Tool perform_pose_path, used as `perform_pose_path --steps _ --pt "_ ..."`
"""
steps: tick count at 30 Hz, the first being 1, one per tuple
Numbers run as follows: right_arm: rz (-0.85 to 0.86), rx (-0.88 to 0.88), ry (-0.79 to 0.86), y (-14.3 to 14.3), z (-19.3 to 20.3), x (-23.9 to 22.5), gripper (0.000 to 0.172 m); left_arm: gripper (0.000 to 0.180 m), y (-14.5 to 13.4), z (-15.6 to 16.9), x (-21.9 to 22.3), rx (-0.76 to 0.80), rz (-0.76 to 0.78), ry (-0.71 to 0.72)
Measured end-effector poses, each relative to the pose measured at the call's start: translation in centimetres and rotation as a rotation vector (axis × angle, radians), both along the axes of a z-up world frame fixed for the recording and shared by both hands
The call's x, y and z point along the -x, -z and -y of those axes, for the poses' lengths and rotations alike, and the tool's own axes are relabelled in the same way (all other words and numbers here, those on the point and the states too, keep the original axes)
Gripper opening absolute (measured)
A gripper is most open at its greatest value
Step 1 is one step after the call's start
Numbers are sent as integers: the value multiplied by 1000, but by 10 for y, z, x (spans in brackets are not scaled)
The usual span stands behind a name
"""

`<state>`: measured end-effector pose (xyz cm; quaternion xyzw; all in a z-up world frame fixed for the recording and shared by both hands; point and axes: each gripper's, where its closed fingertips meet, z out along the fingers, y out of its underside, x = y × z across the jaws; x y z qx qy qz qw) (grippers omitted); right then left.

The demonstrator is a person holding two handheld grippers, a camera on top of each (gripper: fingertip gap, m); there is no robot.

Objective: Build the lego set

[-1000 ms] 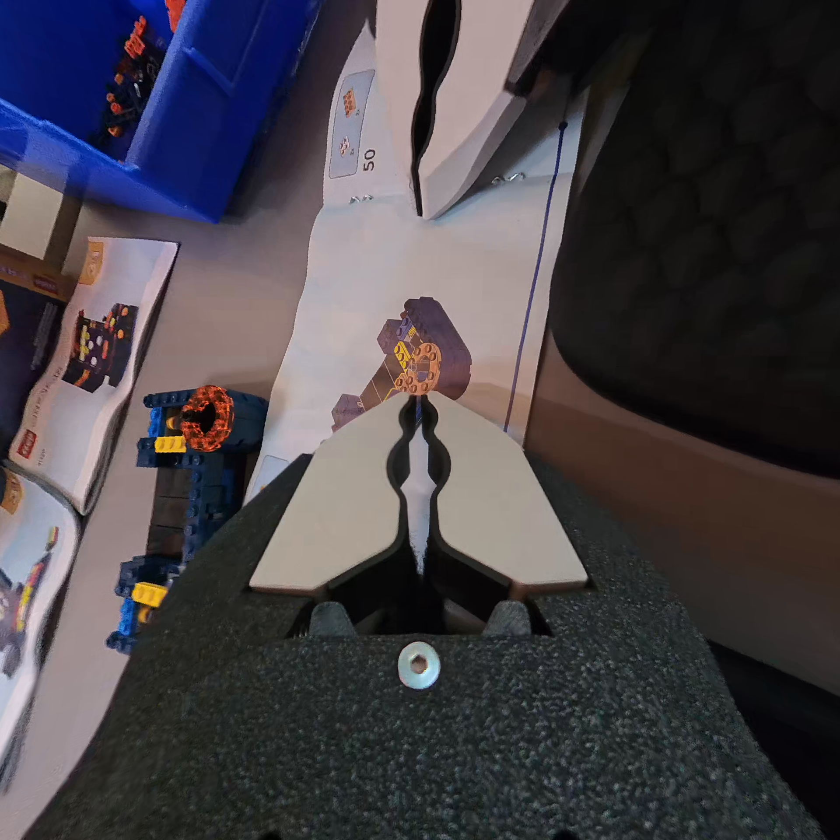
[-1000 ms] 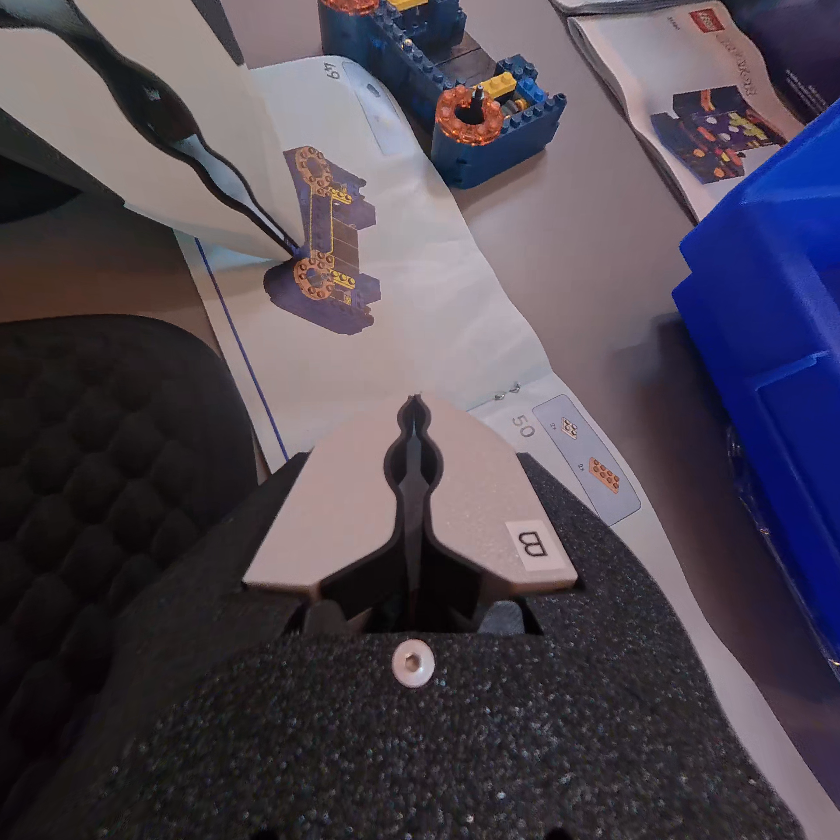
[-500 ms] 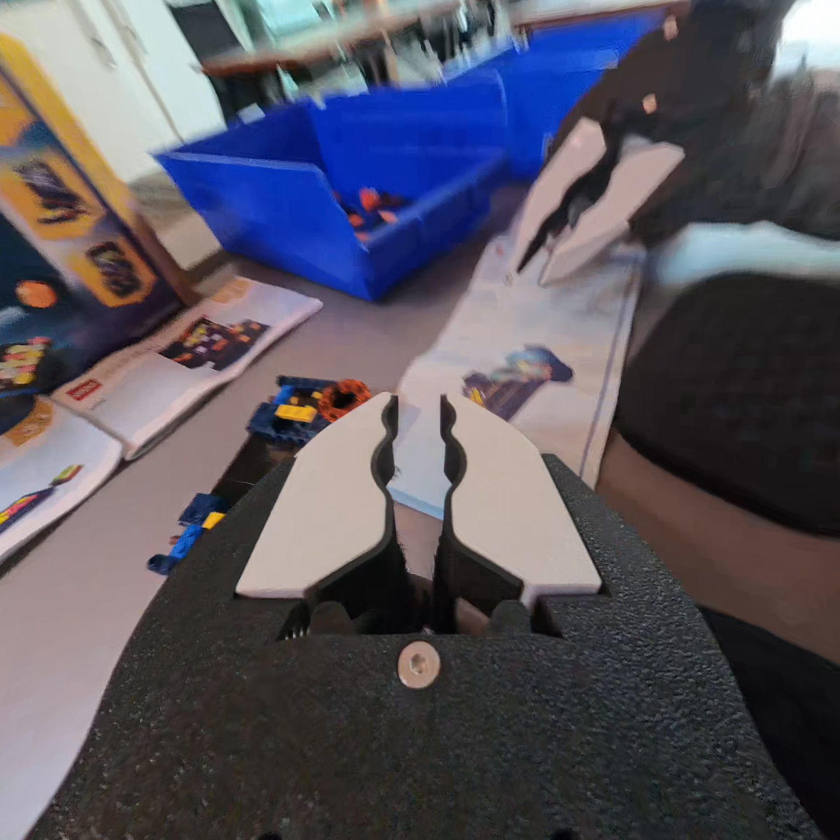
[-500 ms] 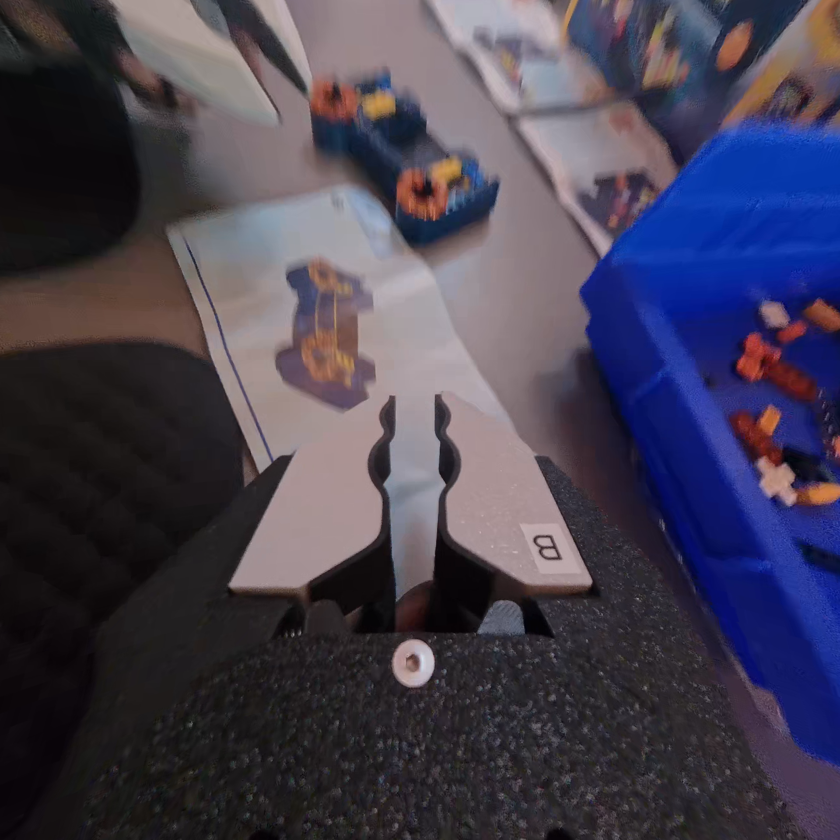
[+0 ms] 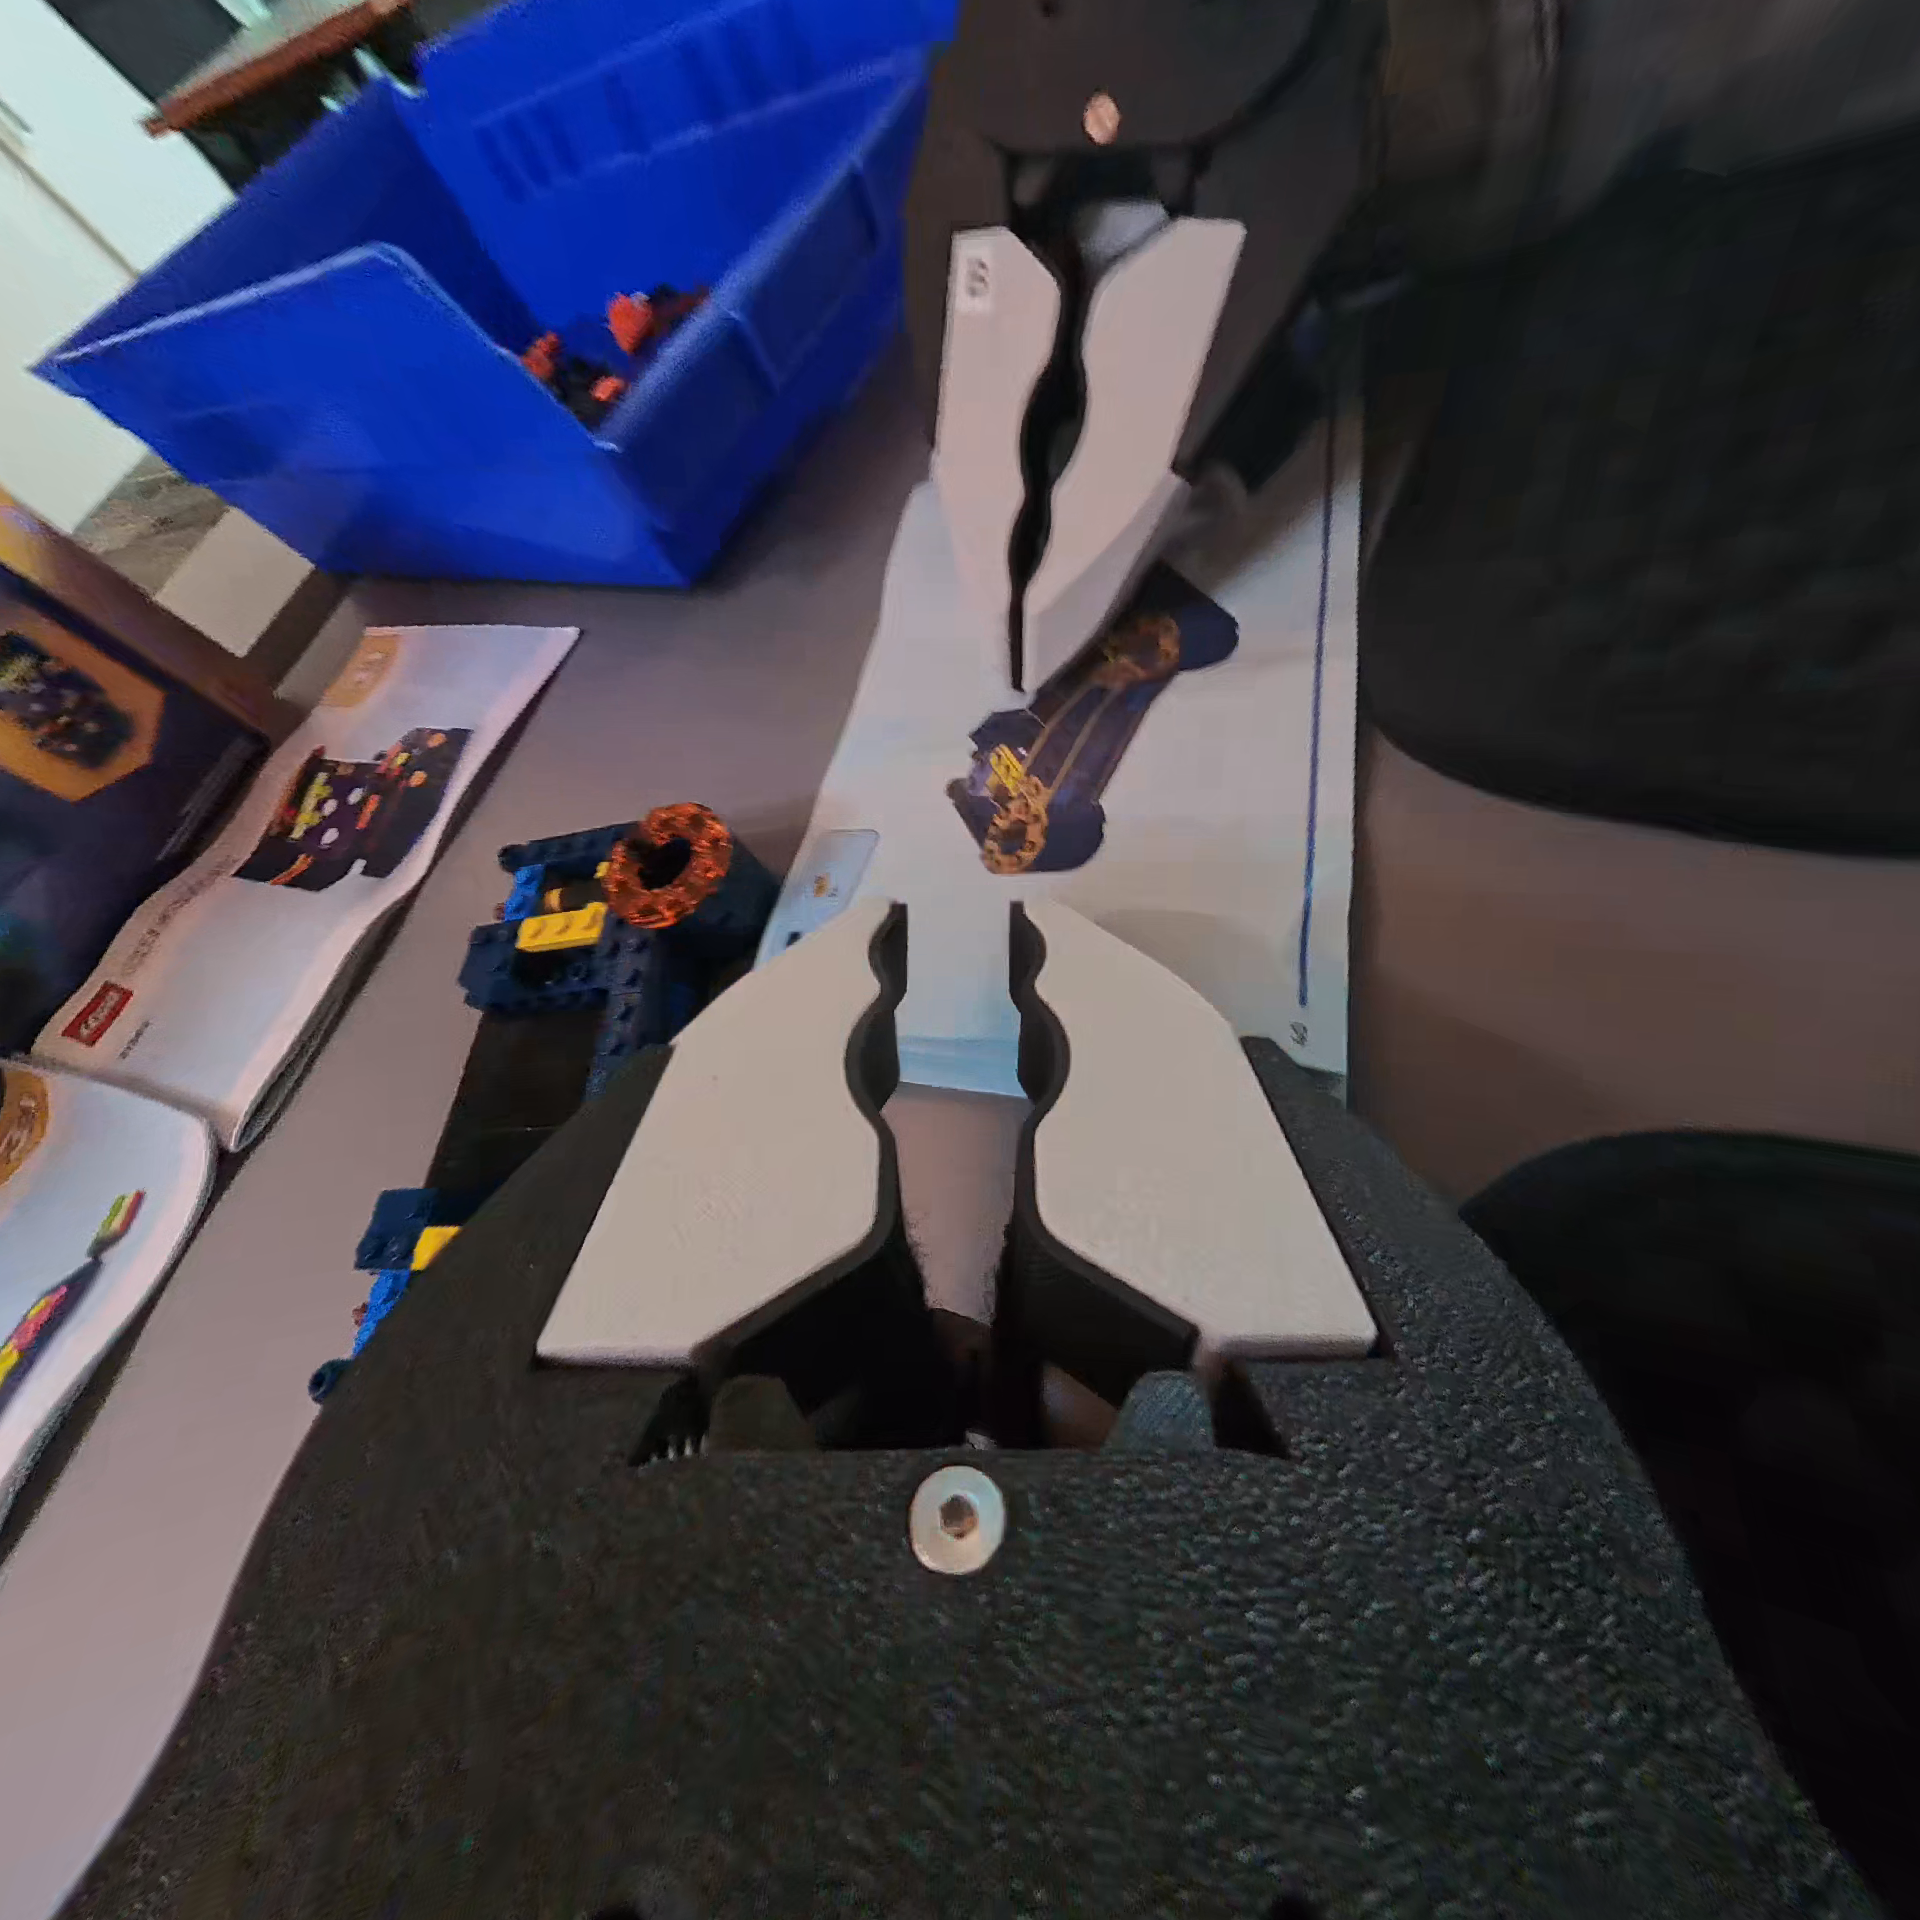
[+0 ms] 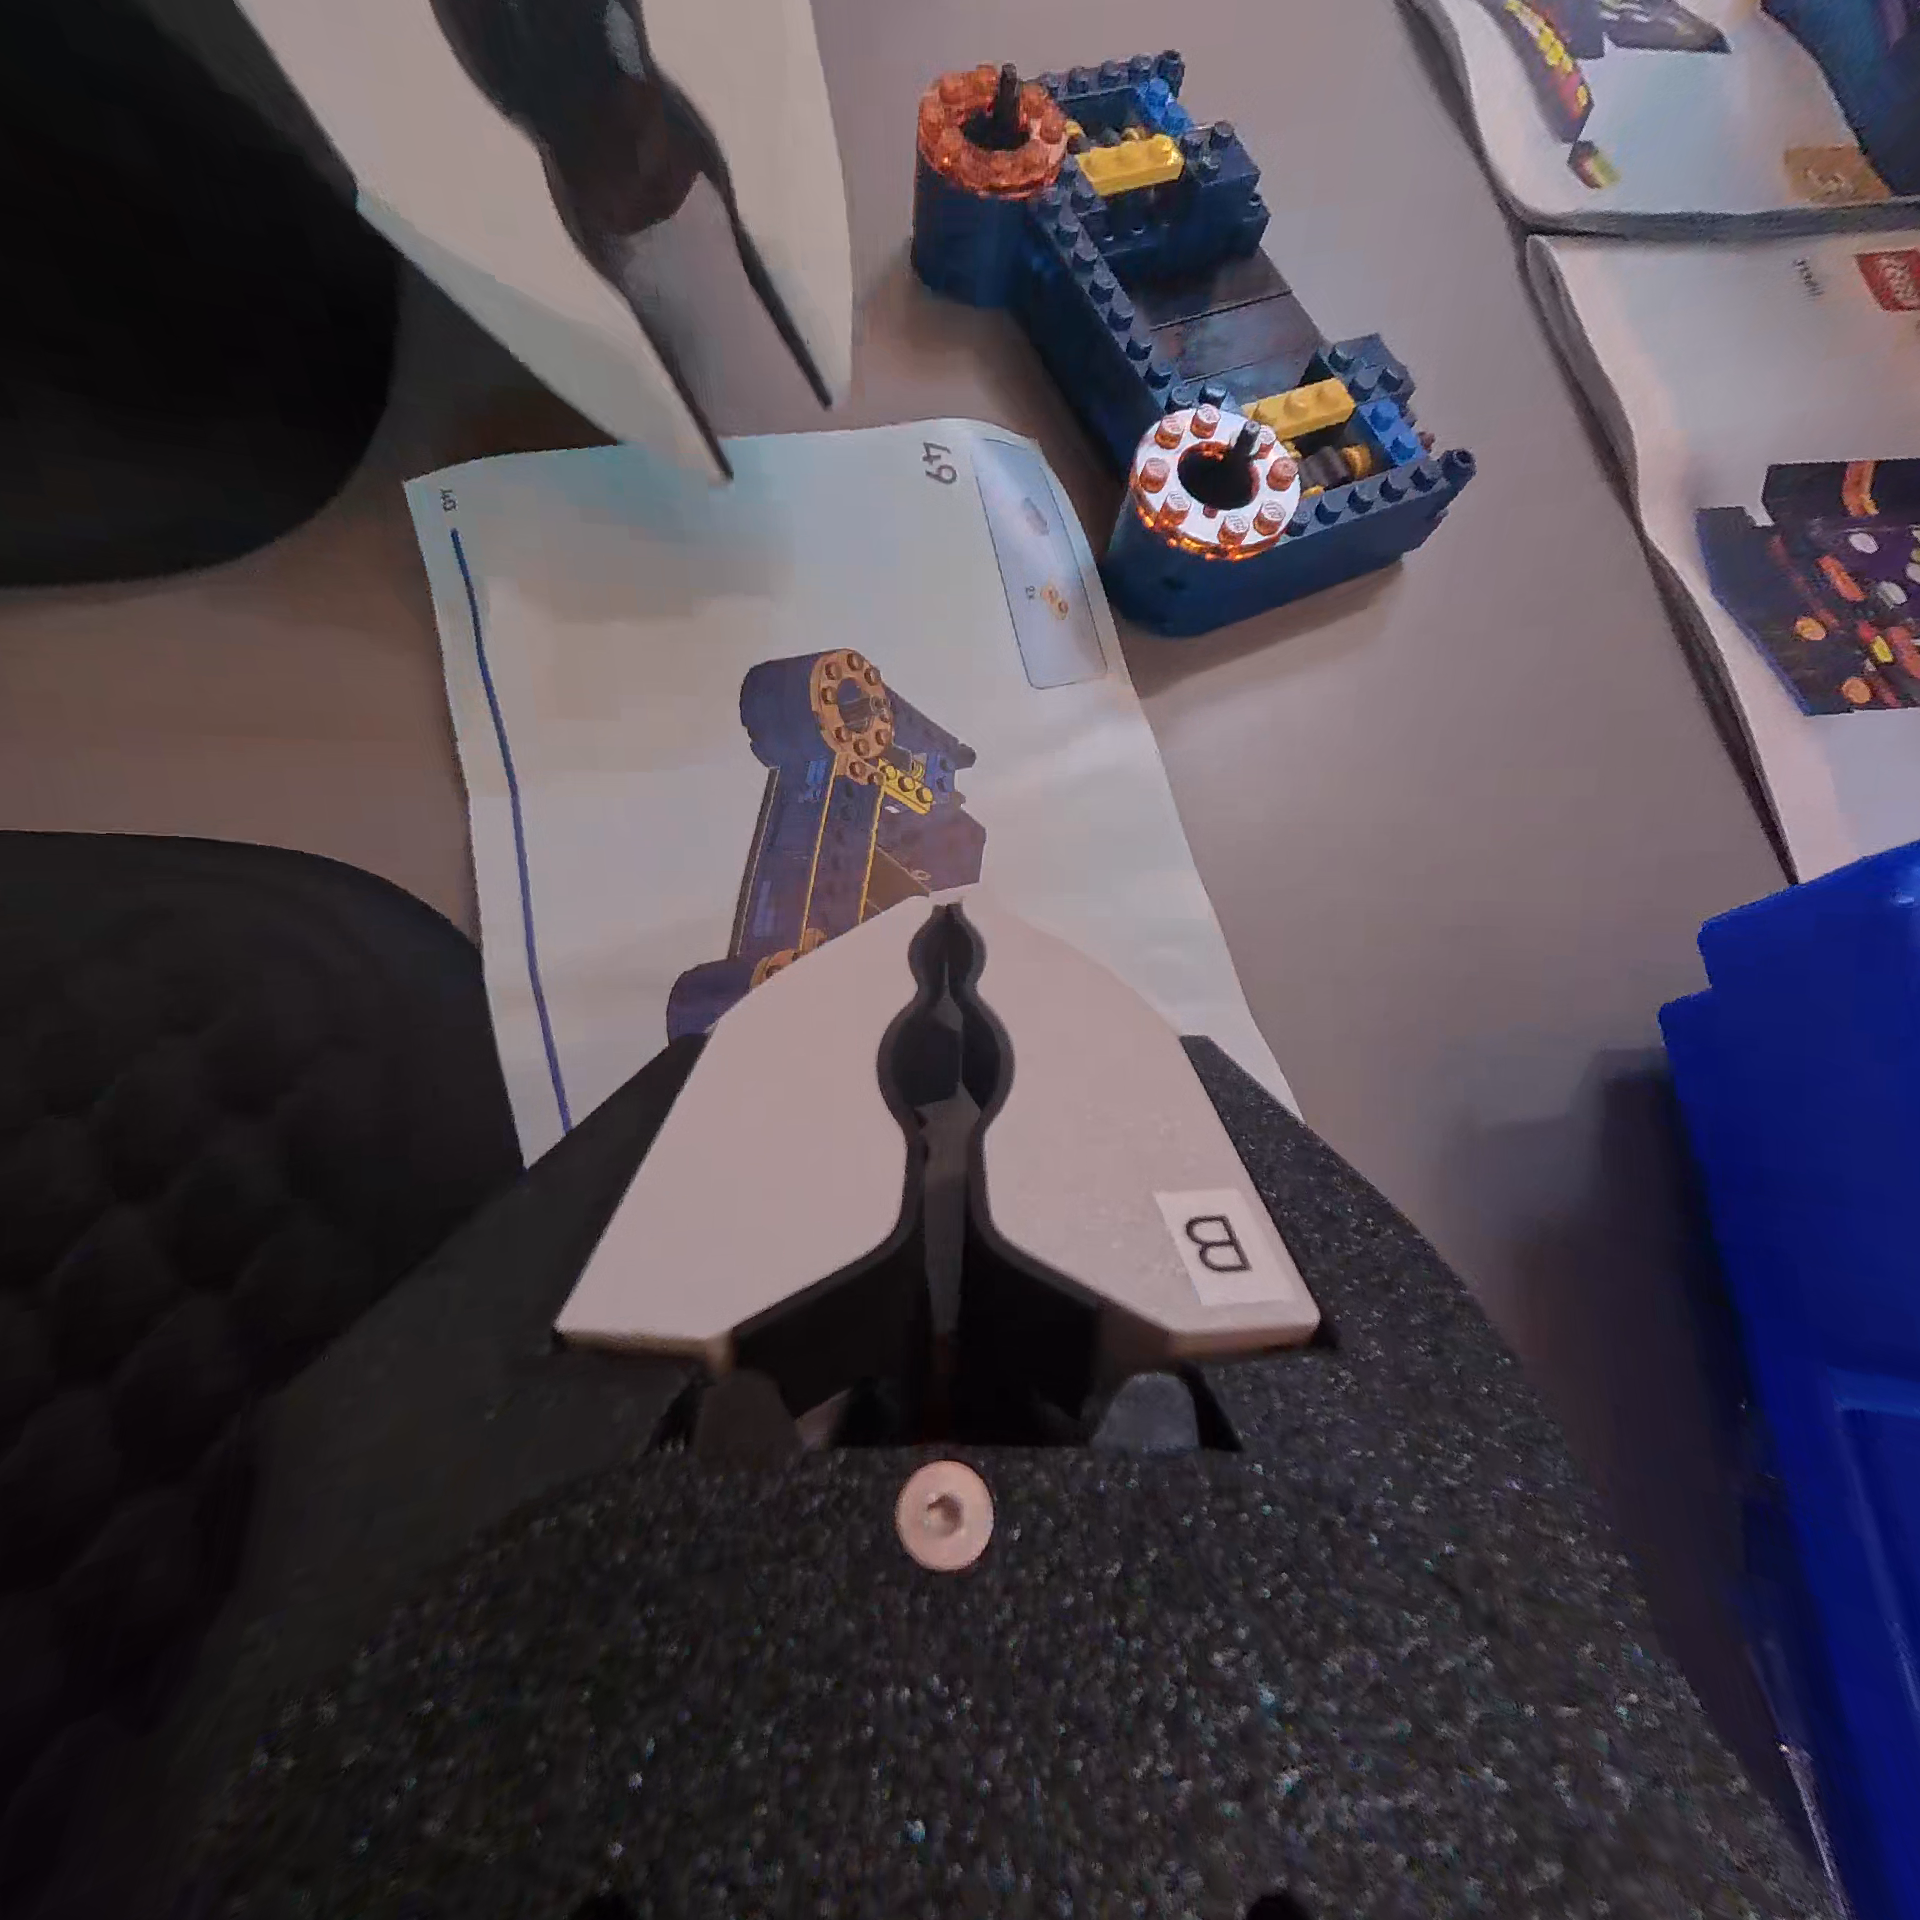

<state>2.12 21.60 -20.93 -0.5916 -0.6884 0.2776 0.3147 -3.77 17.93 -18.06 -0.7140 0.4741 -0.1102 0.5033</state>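
Left wrist view: left tool [image 5: 956, 914] parted, empty, above instruction sheet [image 5: 1174, 914]; right tool [image 6: 948, 914] clenched, empty, over same sheet; half-built blue brick model [image 6: 1195, 343] untouched on table [image 6: 1403, 748].

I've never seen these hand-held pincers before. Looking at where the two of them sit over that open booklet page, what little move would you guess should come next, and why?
Probably lift the right gripper off the open booklet page. It is shut with nothing between its fingers, tip at the printed drawing, while the left gripper is open and holds nothing above the page's near edge. The blue brick model lies beside the page, and the blue bin holds loose bricks.
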Motion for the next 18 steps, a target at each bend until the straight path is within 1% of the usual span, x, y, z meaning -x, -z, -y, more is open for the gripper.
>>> perform_pose_path --steps 5,9,18 --pt "1 14 0 0 0 0 0 19 22 2 1 4 -177 22" --pt "2 21 1 0 0 0 0 14 24 4 1 15 -184 41" --pt "3 51 1 0 0 0 0 11 25 5 0 18 -188 53"
